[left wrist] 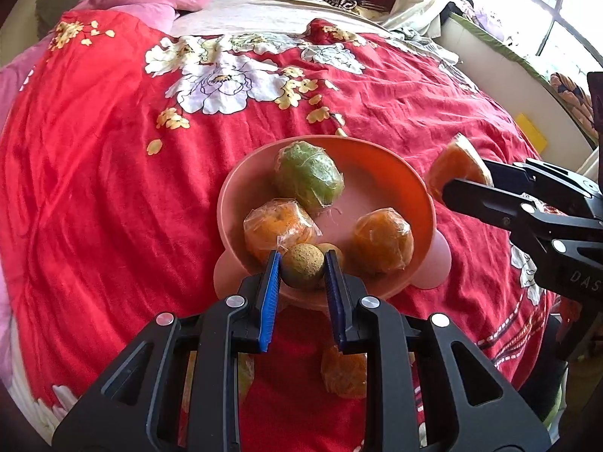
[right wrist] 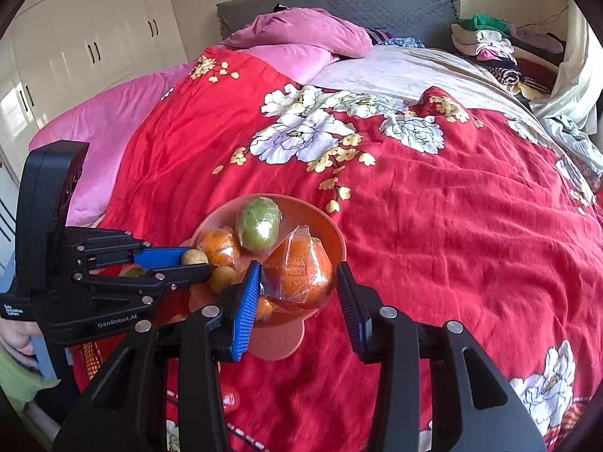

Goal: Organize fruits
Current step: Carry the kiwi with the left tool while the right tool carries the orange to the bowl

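My left tongs [left wrist: 302,263] clench a small brown fruit [left wrist: 302,266] over the pink bowl [left wrist: 422,184] at its 6 o'clock rim; my right tongs [right wrist: 297,277] grip a wrapped orange [right wrist: 299,263] at 3 o'clock. The slippery wrap could slide free, or both drops could collide and bounce fruit onto the bed [left wrist: 94,188].

Matt plastic bowl [left wrist: 418,188] on creased cloth bedspread [left wrist: 113,188].

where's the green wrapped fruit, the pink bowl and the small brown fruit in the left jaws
green wrapped fruit [left wrist: 308,177]: left wrist view, middle of its wrapped skin
pink bowl [left wrist: 384,164]: left wrist view, bare inner wall at the far side
small brown fruit [left wrist: 302,265]: left wrist view, its rough front face
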Motion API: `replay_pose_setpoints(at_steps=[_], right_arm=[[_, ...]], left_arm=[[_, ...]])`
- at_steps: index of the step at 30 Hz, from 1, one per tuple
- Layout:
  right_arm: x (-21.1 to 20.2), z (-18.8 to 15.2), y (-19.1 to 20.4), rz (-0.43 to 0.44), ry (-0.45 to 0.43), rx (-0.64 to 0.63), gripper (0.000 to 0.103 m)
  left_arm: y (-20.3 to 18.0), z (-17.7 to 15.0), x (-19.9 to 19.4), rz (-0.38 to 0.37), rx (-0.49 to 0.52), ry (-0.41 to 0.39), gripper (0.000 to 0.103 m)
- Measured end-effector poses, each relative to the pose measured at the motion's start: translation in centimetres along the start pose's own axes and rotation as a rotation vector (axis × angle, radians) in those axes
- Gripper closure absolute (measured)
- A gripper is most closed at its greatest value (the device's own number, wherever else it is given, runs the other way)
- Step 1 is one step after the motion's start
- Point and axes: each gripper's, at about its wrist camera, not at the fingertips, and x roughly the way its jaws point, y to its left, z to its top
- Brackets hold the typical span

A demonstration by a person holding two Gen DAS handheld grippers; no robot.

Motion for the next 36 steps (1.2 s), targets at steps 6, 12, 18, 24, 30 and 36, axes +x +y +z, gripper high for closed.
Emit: replay_pose_setpoints(at_steps=[6, 12, 18, 24, 30, 36], right_arm=[[1.4, 0.5, 0.0, -0.003, 0.014, -0.004, 0.064], [3.0, 1.1, 0.1, -0.011, 0.032, -0.014, 0.064], [4.4, 1.5, 0.1, -0.016, 0.050, -0.019, 0.064], [5.6, 1.5, 0.3, -0.010, 0.074, -0.031, 0.064], [6.4, 1.4, 0.2, -0.016, 0.090, -0.026, 0.064], [6.5, 1.4, 0.2, -0.019, 0.091, -0.025, 0.064]], left_arm=[[0.6, 0.0, 0.2, -0.001, -0.013, -0.002, 0.087], [1.3, 0.2, 0.4, -0.001, -0.029, -0.003, 0.087], [1.7, 0.4, 0.5, -0.007, -0.036, -0.005, 0.087], [1.9, 0.5, 0.6, -0.012, -0.038, -0.006, 0.087], [1.9, 0.5, 0.6, -0.010, -0.039, -0.006, 0.087], [1.9, 0.5, 0.7, -0.012, -0.039, -0.007, 0.087]])
